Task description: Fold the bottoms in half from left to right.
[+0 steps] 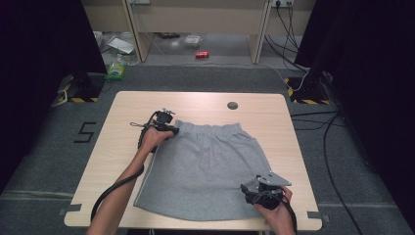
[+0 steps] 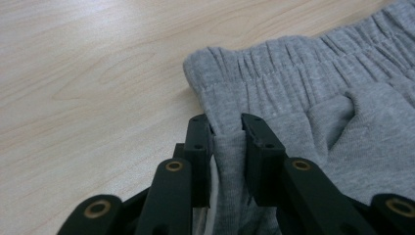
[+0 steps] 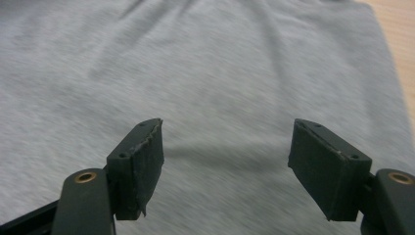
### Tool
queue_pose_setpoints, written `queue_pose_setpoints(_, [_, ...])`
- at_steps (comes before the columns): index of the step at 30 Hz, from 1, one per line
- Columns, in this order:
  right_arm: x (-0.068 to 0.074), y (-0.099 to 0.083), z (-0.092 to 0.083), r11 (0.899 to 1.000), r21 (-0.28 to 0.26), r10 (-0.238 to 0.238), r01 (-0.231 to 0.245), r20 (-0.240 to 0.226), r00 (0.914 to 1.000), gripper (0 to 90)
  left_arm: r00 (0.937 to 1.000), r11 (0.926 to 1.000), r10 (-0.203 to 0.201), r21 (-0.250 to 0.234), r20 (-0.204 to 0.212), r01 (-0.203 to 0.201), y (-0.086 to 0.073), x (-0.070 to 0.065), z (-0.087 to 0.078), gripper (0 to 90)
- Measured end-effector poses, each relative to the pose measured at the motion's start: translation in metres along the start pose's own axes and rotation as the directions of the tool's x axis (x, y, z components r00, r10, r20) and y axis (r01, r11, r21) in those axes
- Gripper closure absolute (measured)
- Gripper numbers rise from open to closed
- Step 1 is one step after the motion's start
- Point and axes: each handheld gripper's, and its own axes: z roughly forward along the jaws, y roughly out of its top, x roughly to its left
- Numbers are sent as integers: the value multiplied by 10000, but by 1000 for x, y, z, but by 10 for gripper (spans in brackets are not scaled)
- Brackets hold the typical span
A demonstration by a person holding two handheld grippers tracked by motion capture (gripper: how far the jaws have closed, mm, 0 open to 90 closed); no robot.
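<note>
Between left jaws: skirt [image 2: 293, 93] waistband.

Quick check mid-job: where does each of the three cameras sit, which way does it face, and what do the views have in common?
High view: above the person's side, facing forward and down on the table; both forearms, left gripper and right gripper show.
Left gripper view: rides the left gripper, looking along its fingers, pinched on the waistband.
Right gripper view: rides the right gripper, looking along its spread fingers over the fabric.
Shared: all three show the grey shorts.
</note>
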Motion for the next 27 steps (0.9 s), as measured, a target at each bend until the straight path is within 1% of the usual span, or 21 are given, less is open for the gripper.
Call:
queue_pose_setpoints(1, [0,0,0,10000,0,0,0,0,10000,296,10000,10000,19,-1,-62,-19,0,-1,0,737])
queue_pose_setpoints(2, [4,2,1,10000,-46,-53,53,-77,10000,296,9999,10000,35,18,-108,-35,0,-2,0,739])
queue_pose_setpoints(3, [13,6,4,9994,-173,-318,315,-215,9993,297,9999,10000,70,44,-126,-70,1,-2,0,743])
queue_pose_setpoints(5, [22,10,8,9984,-245,-514,505,-359,9980,299,9999,9999,81,94,-136,-80,1,-2,0,744])
queue_pose_setpoints(6, [22,10,8,9984,-245,-514,505,-359,9980,299,9999,9999,80,101,-133,-78,1,-2,0,744])
queue_pose_setpoints(7, [31,13,13,9978,-242,-625,613,-531,9966,300,9999,10000,33,60,-124,-32,1,-2,0,745])
queue_pose_setpoints(9, [35,14,16,9970,-234,-755,741,-610,9953,301,9999,10000,23,15,-166,-23,0,-3,0,748])
queue_pose_setpoints(12, [53,20,26,9949,-141,-1007,998,-991,9900,305,9996,9999,48,-104,-289,-51,-2,-5,-1,754])
queue_pose_setpoints(13, [53,20,26,9949,-141,-1007,998,-991,9900,305,9996,9999,48,-104,-289,-51,-2,-5,-1,754])
queue_pose_setpoints(14, [57,21,29,9942,-125,-1077,1070,-1100,9881,305,9995,10000,48,-86,-304,-50,-2,-5,-1,754])
queue_pose_setpoints(16, [68,25,34,9918,-106,-1274,1272,-1367,9824,305,9994,9999,107,-56,-321,-109,-3,-6,-1,756])
queue_pose_setpoints(17, [78,27,39,9885,-105,-1508,1510,-1583,9758,305,9994,9999,133,-29,-325,-134,-3,-6,-2,757])
queue_pose_setpoints(18, [83,29,41,9886,-73,-1497,1506,-1685,9743,304,9994,9998,164,92,-317,-161,-3,-5,-3,757])
queue_pose_setpoints(20, [92,32,47,9855,-99,-1683,1695,-1854,9681,305,9994,9995,208,255,-288,-201,-3,-4,-5,757])
queue_pose_setpoints(21, [92,32,47,9855,-99,-1683,1695,-1854,9681,305,9994,9995,208,255,-288,-201,-3,-4,-5,757])
queue_pose_setpoints(22, [97,34,49,9848,-112,-1724,1735,-1935,9658,305,9994,9993,236,282,-262,-229,-4,-4,-6,757])
queue_pose_setpoints(23, [106,38,55,9829,-119,-1822,1838,-2114,9603,304,9995,9995,221,241,-210,-216,-5,-3,-6,758])
queue_pose_setpoints(24, [111,40,58,9821,-106,-1854,1878,-2237,9569,304,9996,9996,233,182,-177,-229,-6,-2,-6,758])
queue_pose_setpoints(25, [111,40,58,9821,-106,-1854,1878,-2237,9569,304,9996,9996,233,182,-177,-229,-6,-2,-6,757])
queue_pose_setpoints(26, [116,42,61,9818,-106,-1868,1898,-2383,9530,304,9995,9995,253,185,-192,-250,-6,-3,-6,757])
queue_pose_setpoints(27, [126,46,66,9798,-139,-1965,1997,-2580,9460,304,9994,9994,284,219,-216,-279,-5,-3,-6,757])
